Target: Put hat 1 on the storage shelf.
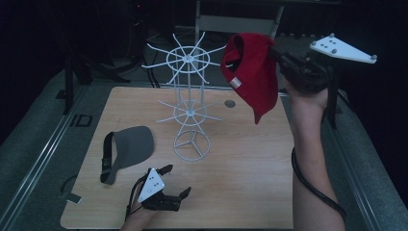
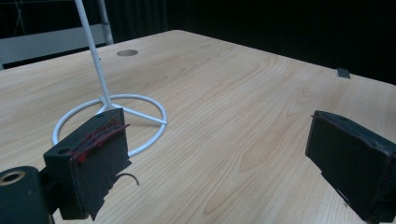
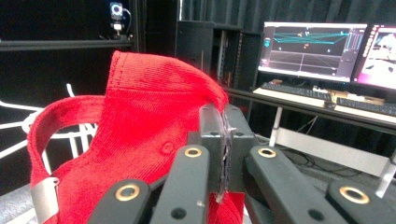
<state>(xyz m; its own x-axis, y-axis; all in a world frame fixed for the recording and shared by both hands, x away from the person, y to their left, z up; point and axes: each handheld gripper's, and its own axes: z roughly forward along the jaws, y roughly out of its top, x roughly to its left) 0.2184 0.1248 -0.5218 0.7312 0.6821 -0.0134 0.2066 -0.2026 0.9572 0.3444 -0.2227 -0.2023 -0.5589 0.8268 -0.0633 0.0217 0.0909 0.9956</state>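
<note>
Upper right of the high view: I have the right gripper [image 1: 278, 57] raised, its jaws pinched tight on the red cap [image 1: 252, 72].
Cap position: it hangs in the air beside the top ring of the white wire rack [image 1: 189, 103], brim pointing down, not yet on any prong.
Lower left: my left gripper [image 1: 177, 182] rests low over the wooden table [image 1: 250, 168], jaws spread wide with nothing between them.
Visor: a grey visor [image 1: 127, 149] lies flat on the table, near the rack's base ring.
Handling: I judge the cap light and soft; the cloth sags, so a pinch on the crown lets it swing. The stiffer brim or back strap looks like the steadier hold.
Hard to see: in the right gripper view the cap [image 3: 130, 140] blocks the rack's prongs, so I cannot tell how they line up with its opening.
</note>
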